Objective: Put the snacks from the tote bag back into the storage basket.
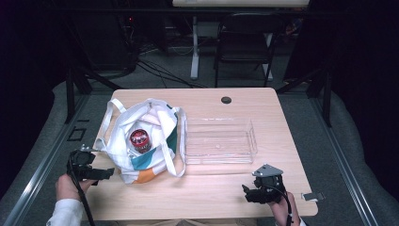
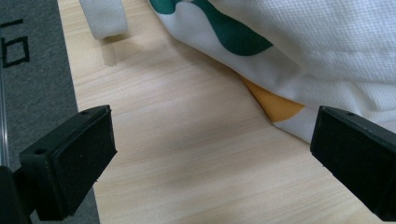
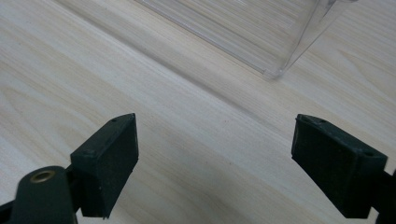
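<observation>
The left claw (image 1: 106, 173) stood wide open and empty at the surface's (image 1: 211, 197) near-left edge, the tote bag (image 1: 141, 141) just beside its tips. The right claw (image 1: 247, 192), equally open, waited near the clear tray (image 1: 219, 141), well apart from the bag.

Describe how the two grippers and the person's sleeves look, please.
Both tools are black. The left gripper has thick black jaws with flat rubbery pads and a black cable trailing toward the white sleeve. The right gripper carries a grey three-cornered plate on top and its own black cable. Seen up close, each blocky jaw has small round screw holes, and a brass-coloured rivet sits beside one jaw of the right gripper.
</observation>
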A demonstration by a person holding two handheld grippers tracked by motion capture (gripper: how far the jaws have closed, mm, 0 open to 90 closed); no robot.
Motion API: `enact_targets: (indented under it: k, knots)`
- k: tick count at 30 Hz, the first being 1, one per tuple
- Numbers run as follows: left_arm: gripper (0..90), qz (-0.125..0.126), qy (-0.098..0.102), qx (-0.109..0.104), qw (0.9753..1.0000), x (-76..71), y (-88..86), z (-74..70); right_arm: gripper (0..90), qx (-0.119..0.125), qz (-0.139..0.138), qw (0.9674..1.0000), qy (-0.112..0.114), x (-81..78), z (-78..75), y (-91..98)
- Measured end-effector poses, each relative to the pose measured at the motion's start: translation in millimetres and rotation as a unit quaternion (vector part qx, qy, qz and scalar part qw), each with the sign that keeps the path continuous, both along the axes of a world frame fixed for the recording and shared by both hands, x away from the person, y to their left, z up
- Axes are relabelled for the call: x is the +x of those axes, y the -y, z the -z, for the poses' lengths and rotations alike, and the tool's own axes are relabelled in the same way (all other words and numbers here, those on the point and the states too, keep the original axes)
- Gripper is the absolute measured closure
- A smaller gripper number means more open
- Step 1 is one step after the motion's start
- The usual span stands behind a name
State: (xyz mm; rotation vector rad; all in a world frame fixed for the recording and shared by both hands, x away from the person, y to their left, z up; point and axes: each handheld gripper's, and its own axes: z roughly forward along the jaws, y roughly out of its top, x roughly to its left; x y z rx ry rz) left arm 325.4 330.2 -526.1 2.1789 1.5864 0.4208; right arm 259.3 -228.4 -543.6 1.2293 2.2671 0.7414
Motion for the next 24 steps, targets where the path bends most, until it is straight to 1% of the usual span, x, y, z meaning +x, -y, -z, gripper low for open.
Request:
enact_targets:
  k: [4, 6, 10, 11, 12, 14, 16, 19, 20, 21, 22, 24]
  knots:
    - [0.3, 0.002, -0.002, 0.003, 1.0000, 1.3, 0.0, 1.0, 14.2, 0.000, 0.000, 1.0000, -0.001, -0.1, -0.1, -0.2]
    - [0.3, 0.001, -0.003, 0.002, 1.0000, 0.8, -1.4, 0.7, 14.2, -0.005, -0.003, 1.0000, -0.003, 0.0, -0.5, -1.0]
    - [0.3, -0.005, -0.002, -0.001, 1.0000, 0.2, -2.8, -1.0, 14.3, -0.005, -0.003, 1.0000, -0.001, 0.1, -0.4, -1.2]
    - [0.3, -0.008, -0.003, -0.007, 0.9999, 0.0, -3.0, -1.7, 14.2, -0.005, -0.004, 1.0000, -0.003, 0.0, -0.7, -1.0]
    - [0.3, -0.014, -0.002, -0.020, 0.9997, 0.2, -3.4, -3.6, 14.2, -0.004, -0.004, 1.0000, -0.001, 0.1, -0.3, -1.2]
    - [0.3, -0.015, -0.002, -0.023, 0.9996, 0.7, -3.1, -5.1, 14.3, -0.004, -0.001, 1.0000, 0.000, 0.2, 0.0, -1.5]
    - [0.3, -0.016, 0.001, -0.014, 0.9998, 0.7, -1.7, -7.3, 14.2, -0.003, 0.000, 1.0000, 0.000, 0.4, 0.2, -1.3]
    - [0.3, -0.016, 0.001, -0.020, 0.9997, 0.2, -1.0, -10.6, 14.2, -0.006, -0.001, 1.0000, -0.003, 0.3, -0.5, -0.7]
    - [0.3, -0.016, 0.002, -0.016, 0.9997, 0.2, -0.7, -12.2, 14.2, -0.006, -0.001, 1.0000, -0.002, 0.2, -0.4, -0.8]
    - [0.3, -0.017, 0.004, -0.017, 0.9997, 0.0, -0.5, -13.7, 14.2, -0.005, -0.002, 1.0000, -0.002, 0.2, -0.5, -0.7]
    - [0.3, -0.015, 0.002, -0.018, 0.9997, 0.2, -0.9, -15.9, 14.2, -0.005, -0.002, 1.0000, -0.002, 0.2, -0.3, -0.7]
    - [0.3, -0.018, 0.008, -0.017, 0.9997, 0.5, -0.3, -19.4, 14.2, -0.004, -0.001, 1.0000, -0.002, 0.4, 0.0, -0.6]
